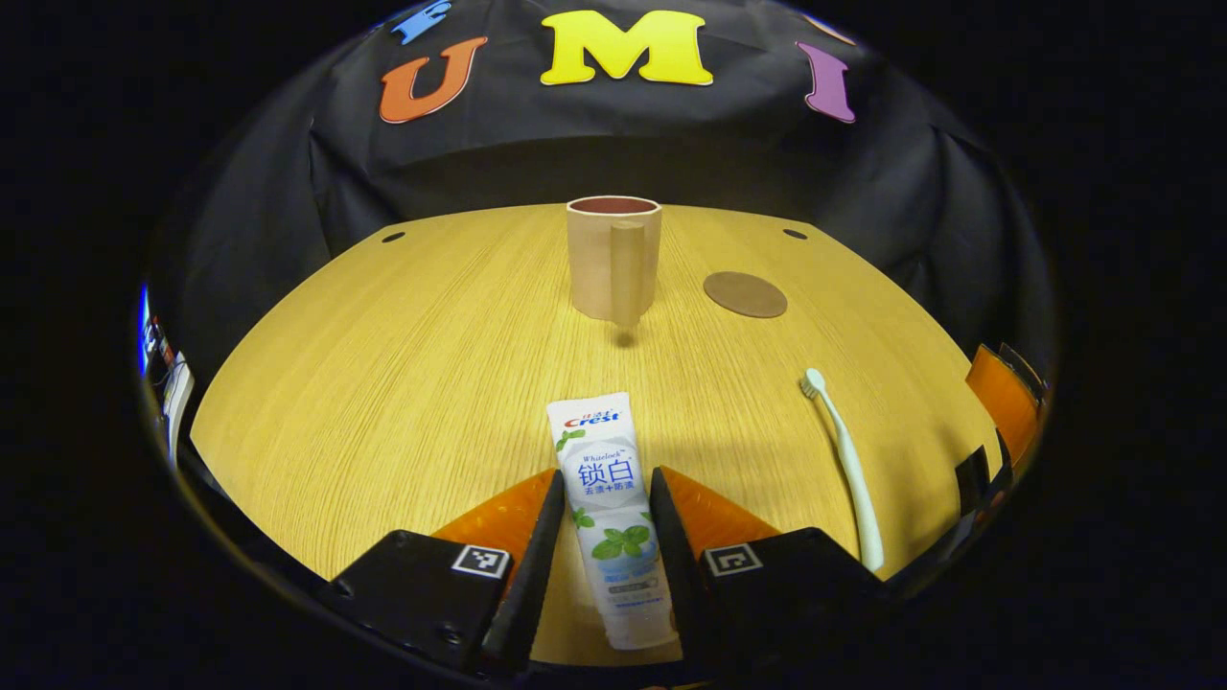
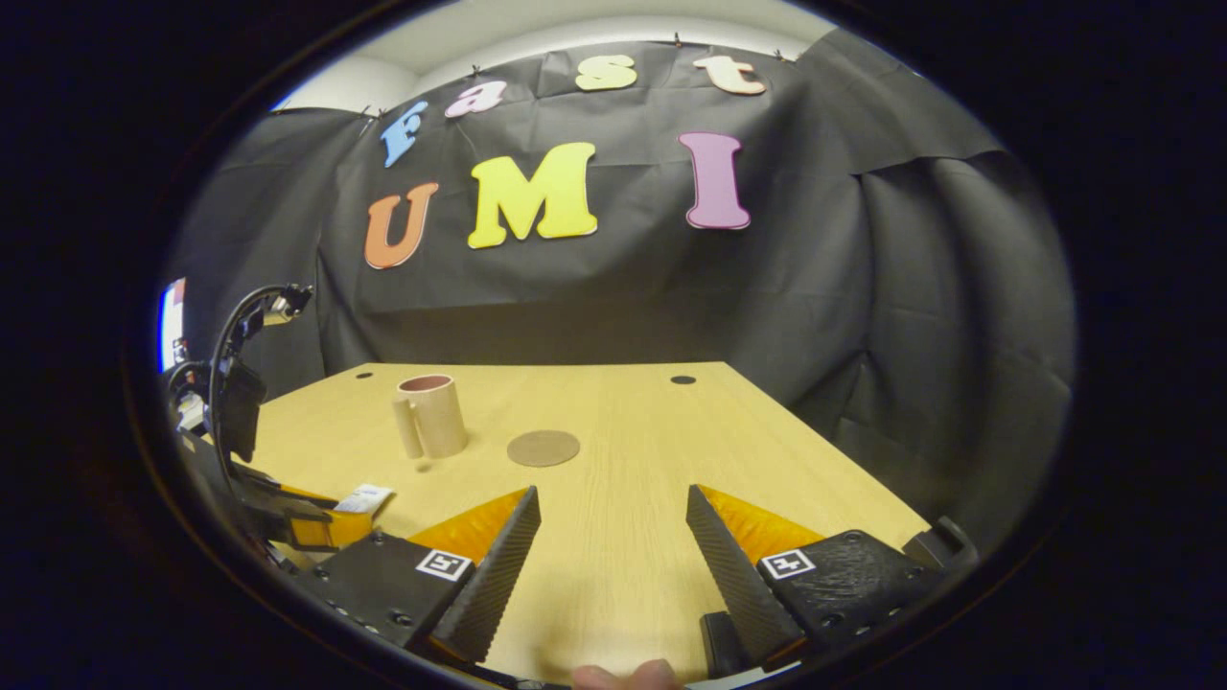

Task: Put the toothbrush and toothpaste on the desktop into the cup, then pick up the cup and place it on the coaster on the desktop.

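A white toothpaste tube lies lengthwise on the wooden desktop, cap end toward me. My left gripper has a finger pressed against each side of it. Straight beyond stands a tan cup with its handle facing me, and a round brown coaster lies to its right. A pale toothbrush rests on the desk to the right, bristles pointing away. In the right gripper view my right gripper hovers open over bare desk, with the cup and coaster ahead and to the left.
The left gripper with the tube's end shows at the left of the right gripper view. Black cloth walls close the desk at the back and right. Two small dark holes mark the far corners. A fingertip shows at the bottom.
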